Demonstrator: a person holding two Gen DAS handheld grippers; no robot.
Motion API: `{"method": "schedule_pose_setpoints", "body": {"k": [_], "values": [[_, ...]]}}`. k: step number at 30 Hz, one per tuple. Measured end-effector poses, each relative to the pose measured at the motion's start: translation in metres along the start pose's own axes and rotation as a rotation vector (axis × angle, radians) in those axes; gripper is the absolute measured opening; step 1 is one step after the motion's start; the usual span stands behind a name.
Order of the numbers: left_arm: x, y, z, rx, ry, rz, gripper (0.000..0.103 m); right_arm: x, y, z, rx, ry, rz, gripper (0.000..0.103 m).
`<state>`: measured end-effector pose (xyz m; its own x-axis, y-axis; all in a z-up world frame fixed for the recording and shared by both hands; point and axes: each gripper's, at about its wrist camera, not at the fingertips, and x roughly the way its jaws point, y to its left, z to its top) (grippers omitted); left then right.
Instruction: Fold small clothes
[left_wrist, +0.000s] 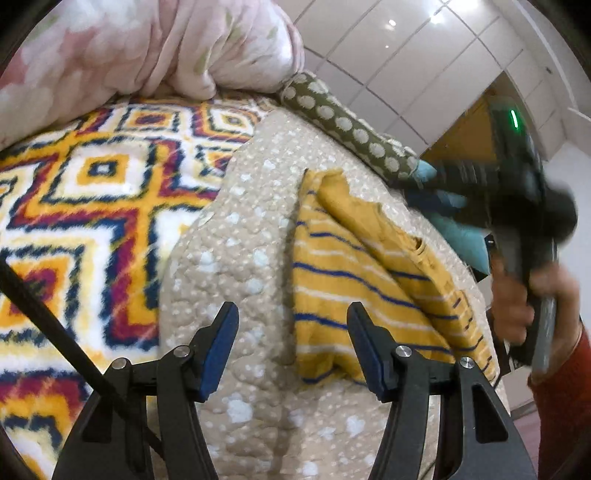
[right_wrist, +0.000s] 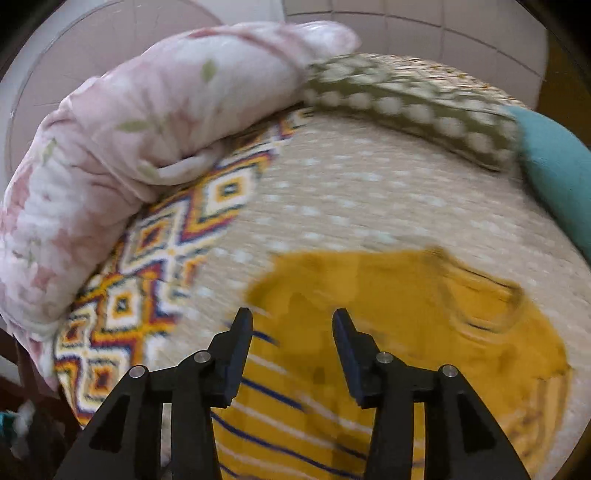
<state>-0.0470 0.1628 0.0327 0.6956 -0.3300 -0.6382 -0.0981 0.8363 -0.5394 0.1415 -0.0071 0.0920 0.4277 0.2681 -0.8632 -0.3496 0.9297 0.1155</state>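
— Left wrist view: where's your yellow striped garment (left_wrist: 343, 280)?
— Folded on the beige quilt (left_wrist: 236, 258); your left gripper (left_wrist: 291, 325) and right gripper (right_wrist: 292, 332) both gape empty above it.

Item count, bed scene
1 yellow striped garment (left_wrist: 343, 280), 2 grippers, 1 beige dotted quilt (left_wrist: 236, 280), 1 patterned blanket (left_wrist: 92, 192), 1 pink floral duvet (right_wrist: 122, 147), 1 olive polka-dot pillow (right_wrist: 410, 107), 1 teal cushion (right_wrist: 557, 173).

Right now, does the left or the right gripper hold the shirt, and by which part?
Neither. The left gripper and the right gripper are both open and empty; the shirt lies on the bedspread.
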Motion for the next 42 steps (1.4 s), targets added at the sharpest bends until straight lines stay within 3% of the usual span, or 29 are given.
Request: {"method": "schedule_pose_setpoints", "body": {"k": [5,8,13,18,19,20,21,24,28,32,35,37,40,42], "values": [[0.009,-0.032,-0.003,0.087,-0.020,-0.014,0.059,-0.017,-0.100,-0.035,0.147,0.005,-0.191,0.049],[0.028,-0.045,-0.006,0.124,0.010,0.023,0.060,-0.024,-0.150,-0.051,0.230,-0.005,-0.268,0.052],[0.061,-0.045,-0.006,0.117,0.082,0.087,0.060,-0.025,-0.193,-0.068,0.300,0.006,-0.212,0.062],[0.072,-0.055,-0.010,0.191,0.067,0.169,0.065,0.005,-0.185,-0.070,0.229,0.042,-0.132,0.063],[0.074,-0.056,-0.010,0.197,0.069,0.178,0.066,0.010,-0.179,-0.070,0.192,0.056,-0.126,0.057],[0.075,-0.056,-0.010,0.199,0.071,0.183,0.066,0.012,-0.175,-0.071,0.167,0.059,-0.127,0.041],[0.075,-0.055,-0.009,0.197,0.073,0.183,0.067,0.011,-0.172,-0.070,0.145,0.058,-0.124,0.008],[0.079,-0.051,-0.006,0.177,0.086,0.172,0.069,-0.004,-0.174,-0.066,0.138,-0.001,-0.195,0.008],[0.079,-0.050,-0.006,0.169,0.092,0.167,0.070,-0.012,-0.208,-0.052,0.241,-0.045,-0.331,0.008],[0.080,-0.051,-0.006,0.174,0.096,0.168,0.071,0.007,-0.226,-0.048,0.284,0.010,-0.403,0.008],[0.080,-0.050,-0.005,0.168,0.097,0.162,0.071,0.015,-0.226,-0.050,0.277,0.033,-0.388,0.013],[0.081,-0.050,-0.005,0.168,0.098,0.162,0.071,0.007,-0.221,-0.049,0.260,0.009,-0.413,0.029],[0.080,-0.050,-0.005,0.168,0.097,0.164,0.071,-0.022,-0.205,-0.048,0.256,-0.106,-0.477,0.051],[0.079,-0.050,-0.005,0.165,0.095,0.161,0.071,-0.048,-0.188,-0.046,0.271,-0.204,-0.482,0.059]]}}
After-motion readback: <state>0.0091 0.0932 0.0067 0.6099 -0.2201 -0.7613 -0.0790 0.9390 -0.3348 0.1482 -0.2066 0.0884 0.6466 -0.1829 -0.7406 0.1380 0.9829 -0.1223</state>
